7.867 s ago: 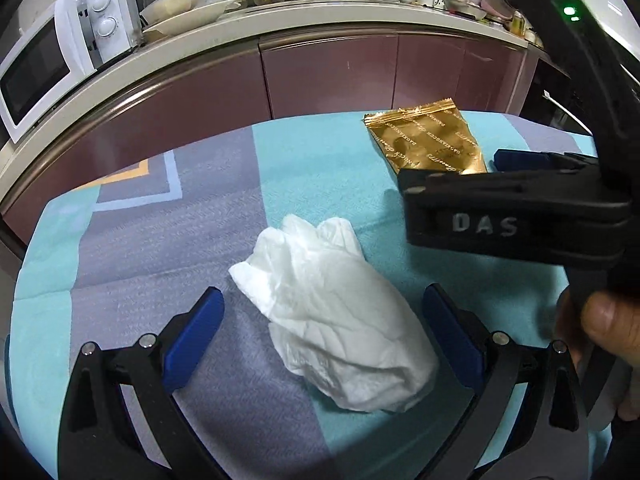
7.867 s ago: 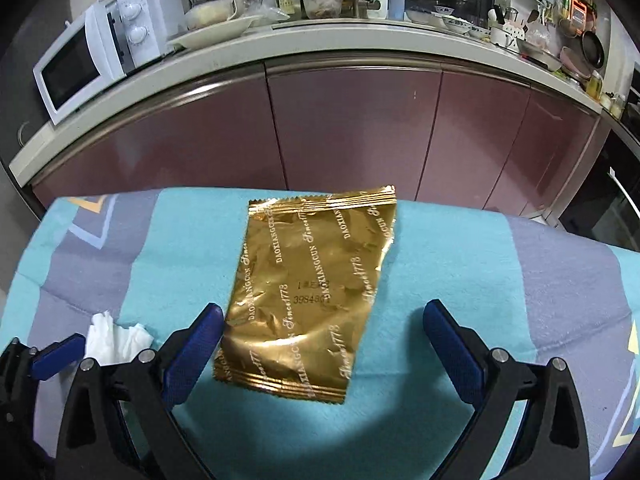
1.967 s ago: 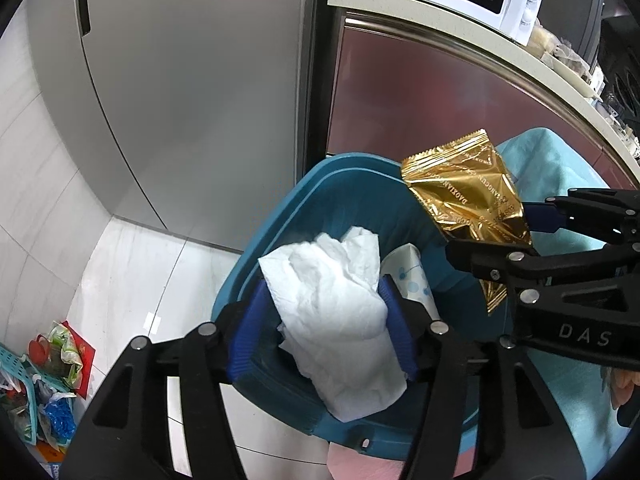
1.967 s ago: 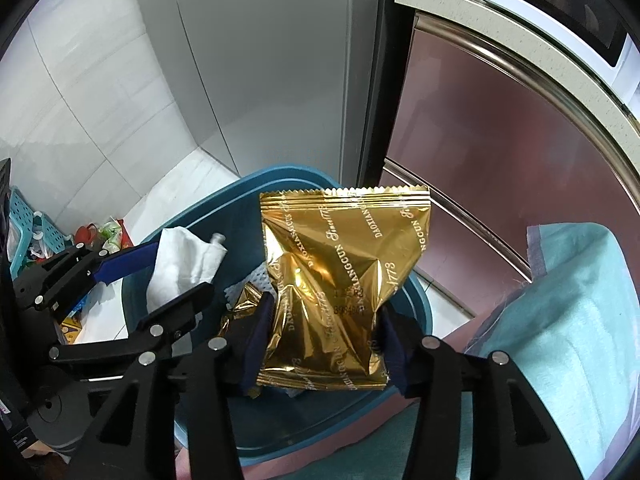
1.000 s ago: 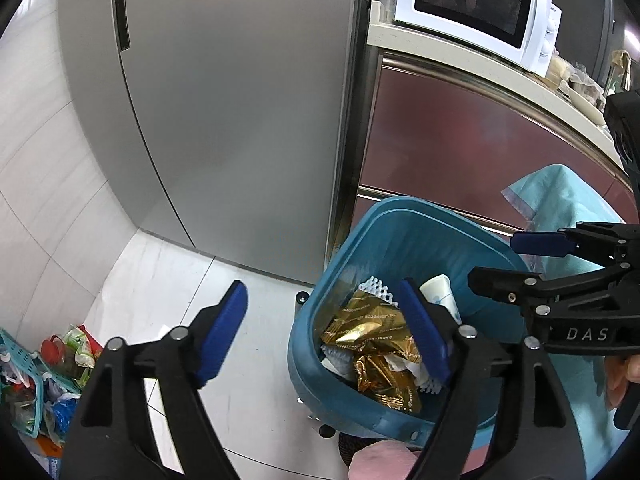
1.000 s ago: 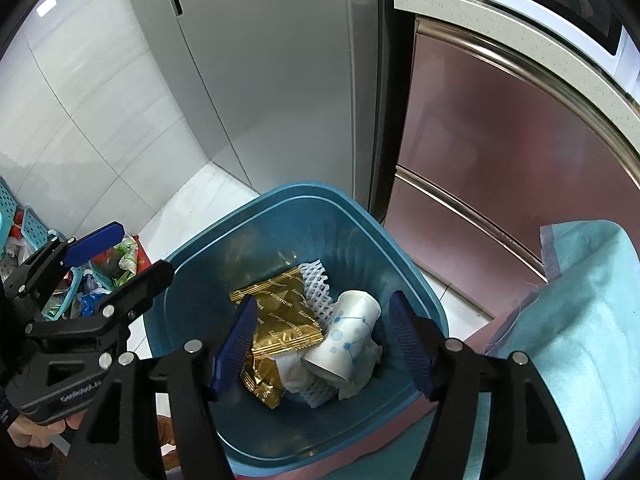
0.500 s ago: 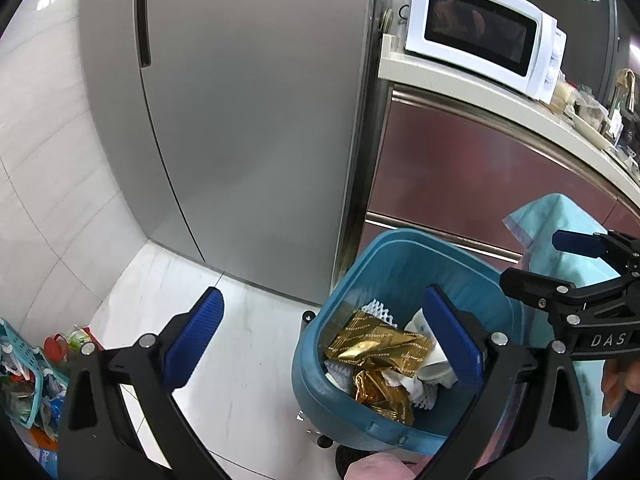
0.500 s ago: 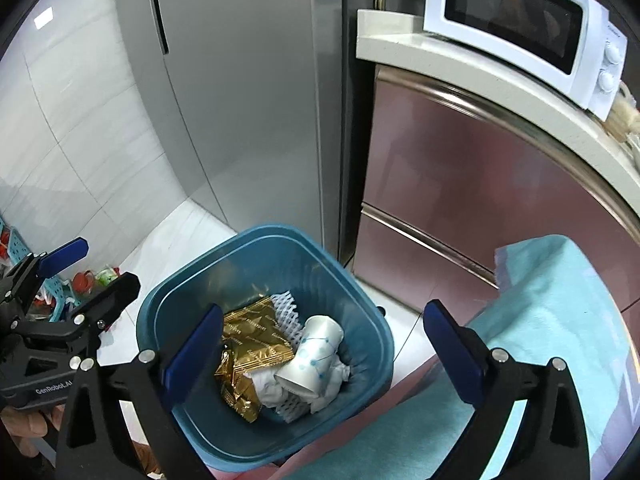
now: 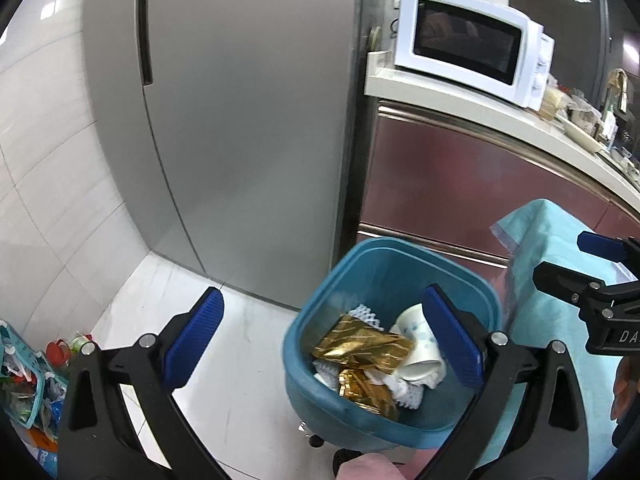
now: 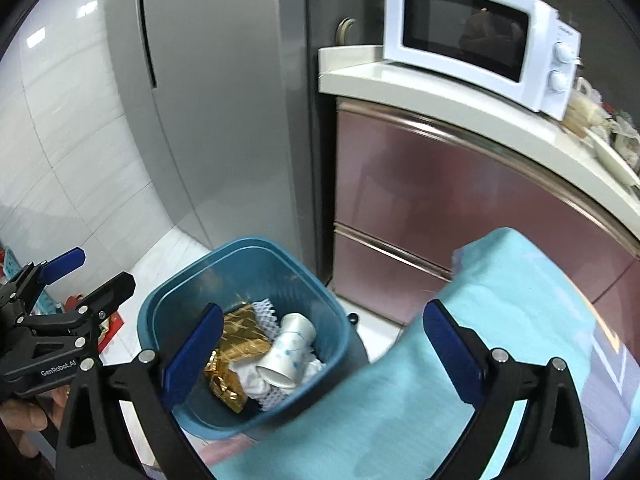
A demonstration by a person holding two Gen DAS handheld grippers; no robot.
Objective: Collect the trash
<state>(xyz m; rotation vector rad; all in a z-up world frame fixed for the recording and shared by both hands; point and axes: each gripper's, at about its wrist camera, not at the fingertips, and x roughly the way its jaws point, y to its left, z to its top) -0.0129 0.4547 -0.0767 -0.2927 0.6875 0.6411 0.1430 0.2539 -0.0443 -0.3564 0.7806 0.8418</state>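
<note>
The left hand-held gripper (image 9: 322, 334) is hanging above the floor (image 9: 224, 344) beside the bin (image 9: 362, 258), its 2 blue pads (image 9: 194, 336) standing wide apart and grasping nothing; its jaws have just been opening, with nothing between them. The right hand-held gripper (image 10: 320, 350) is likewise released, its pads (image 10: 450, 354) spread wide with nothing clamped; its jaws too have just been opening; it is hovering over the near edge of the bin and the teal cloth (image 10: 460, 364).

The trash is lying inside the blue bin: a crumpled gold wrapper (image 9: 360, 346) is resting on top of the heap, with a white paper cup (image 9: 416, 344) tipped on its side just beside it; white tissue (image 10: 250, 376) is bunched beneath them, and a piece of white foam netting (image 10: 265, 314) is poking up behind the wrapper.

The bin is standing on the white tiled floor in front of a grey fridge (image 9: 248, 120), just beside the cloth; a white microwave (image 10: 480, 40) is sitting on the counter (image 10: 460, 108) above maroon cabinet doors (image 10: 440, 200). In the left view, the right hand-held gripper is showing at the right edge; in the right view, the left one is showing at the left edge, with fingers (image 10: 20, 412) of the person's hand wrapped around it. A basket (image 9: 20, 384) of colourful packets is sitting on the floor at the far left.
</note>
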